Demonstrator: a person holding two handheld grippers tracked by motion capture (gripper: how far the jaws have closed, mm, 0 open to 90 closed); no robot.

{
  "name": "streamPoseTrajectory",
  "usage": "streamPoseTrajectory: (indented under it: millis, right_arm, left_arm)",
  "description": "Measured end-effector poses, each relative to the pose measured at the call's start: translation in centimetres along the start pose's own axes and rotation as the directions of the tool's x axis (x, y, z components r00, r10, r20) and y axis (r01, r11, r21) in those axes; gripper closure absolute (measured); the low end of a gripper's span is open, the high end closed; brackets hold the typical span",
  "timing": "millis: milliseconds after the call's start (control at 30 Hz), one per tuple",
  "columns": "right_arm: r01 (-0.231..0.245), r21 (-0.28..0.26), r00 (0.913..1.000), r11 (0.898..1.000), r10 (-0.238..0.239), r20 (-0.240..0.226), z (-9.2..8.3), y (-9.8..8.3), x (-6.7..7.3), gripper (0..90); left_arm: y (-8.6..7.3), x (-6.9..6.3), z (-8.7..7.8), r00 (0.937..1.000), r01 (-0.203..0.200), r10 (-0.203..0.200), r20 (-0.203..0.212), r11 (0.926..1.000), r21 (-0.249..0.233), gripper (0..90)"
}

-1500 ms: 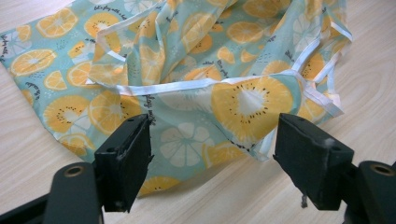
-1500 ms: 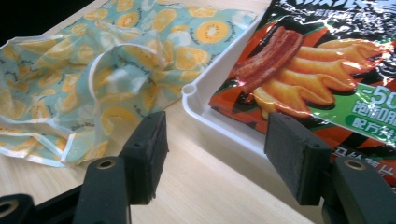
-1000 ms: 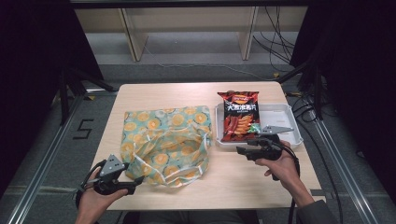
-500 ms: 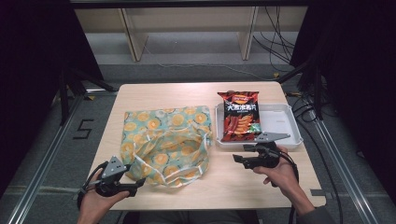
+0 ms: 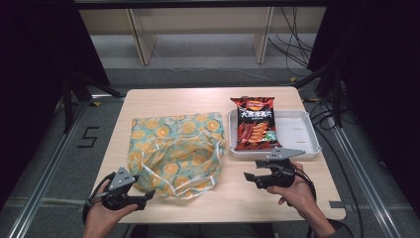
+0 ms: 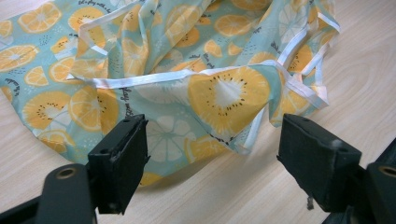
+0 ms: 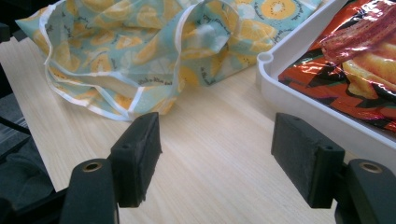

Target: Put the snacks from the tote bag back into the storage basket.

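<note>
Teal cloth printed with orange slices is what the fabric bag (image 5: 176, 151) is made of, and it's spread out crumpled on the left half of the wooden table (image 5: 198, 99), white-trimmed edges and straps flopped around loosely. The near corner of the bag is seen right in front of the left gripper (image 5: 130, 191), which is held in the person's left hand (image 5: 101, 215) at the near-left edge of the table. In the left gripper view the jaws are seen standing wide apart, with the hem of the bag (image 6: 187, 93) lying just beyond and between them, but nothing is pinched and the pads aren't touching the cloth.

The right gripper (image 5: 252, 176) is held over bare wood to the right of the bag, pointed leftward toward it, just in front of the white tray (image 5: 307, 134). Its jaws have just been opening and are now spread wide, with nothing between them except tabletop, as seen in the right gripper view. The bag (image 7: 140, 56) sits a bit ahead of them there, apart from the pads.

A red chip packet (image 5: 253, 124) is lying in the left part of the tray, its top end hanging over the far rim. The tray is parked just beside the bag's right edge, close enough that contact can't be ruled in or out.
</note>
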State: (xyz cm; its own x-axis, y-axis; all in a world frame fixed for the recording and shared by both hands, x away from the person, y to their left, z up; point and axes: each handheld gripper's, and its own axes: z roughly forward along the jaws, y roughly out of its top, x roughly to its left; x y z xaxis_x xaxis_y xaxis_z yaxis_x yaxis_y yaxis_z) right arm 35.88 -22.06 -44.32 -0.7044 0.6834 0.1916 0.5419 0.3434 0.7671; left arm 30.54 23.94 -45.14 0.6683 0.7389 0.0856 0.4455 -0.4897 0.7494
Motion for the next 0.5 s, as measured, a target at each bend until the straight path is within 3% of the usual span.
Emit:
streamPoseTrajectory:
  millis: [33, 67, 233, 300, 433, 500]
  right_arm:
    - [0.037, 0.004, 0.9992, 0.999, -0.038, 0.014, -0.04, 0.01, -0.18, 33.5]
    - [0.033, 0.01, 0.9994, 0.999, -0.033, 0.011, 0.03, -0.05, -0.14, 33.5]
    - [0.034, 0.02, 0.9992, 0.999, -0.034, 0.02, 0.07, -0.1, -0.45, 33.5]
    - [0.035, 0.02, 0.9992, 0.999, -0.035, 0.018, 0.09, -0.08, -0.47, 33.5]
    - [0.039, 0.02, 0.999, 0.999, -0.04, 0.019, 0.15, -0.11, -0.52, 33.4]
    - [0.038, 0.021, 0.9991, 0.999, -0.038, 0.017, 0.14, -0.12, -0.56, 33.4]
  left_arm:
    - [0.01, 0.01, 0.0, 1.0, -0.001, 0.001, 0.0, 1.0, 0.0, 23.4]
    - [-0.03, -0.12, 0.02, 0.9999, 0.017, -0.017, -0.001, 0.9999, -0.001, 23.3]
    - [-0.01, 0.0, 0.03, 1.0, 0.001, -0.001, 0.0, 1.0, 0.001, 23.2]
    - [-0.06, -0.16, 0.11, 0.9997, 0.026, -0.026, 0.001, 0.9996, -0.009, 23.1]
    - [-0.03, 0.0, 0.05, 1.0, 0.003, -0.003, 0.0, 1.0, 0.002, 23.0]
    - [-0.06, -0.14, 0.13, 0.9997, 0.024, -0.024, 0.0, 0.9997, -0.009, 23.0]
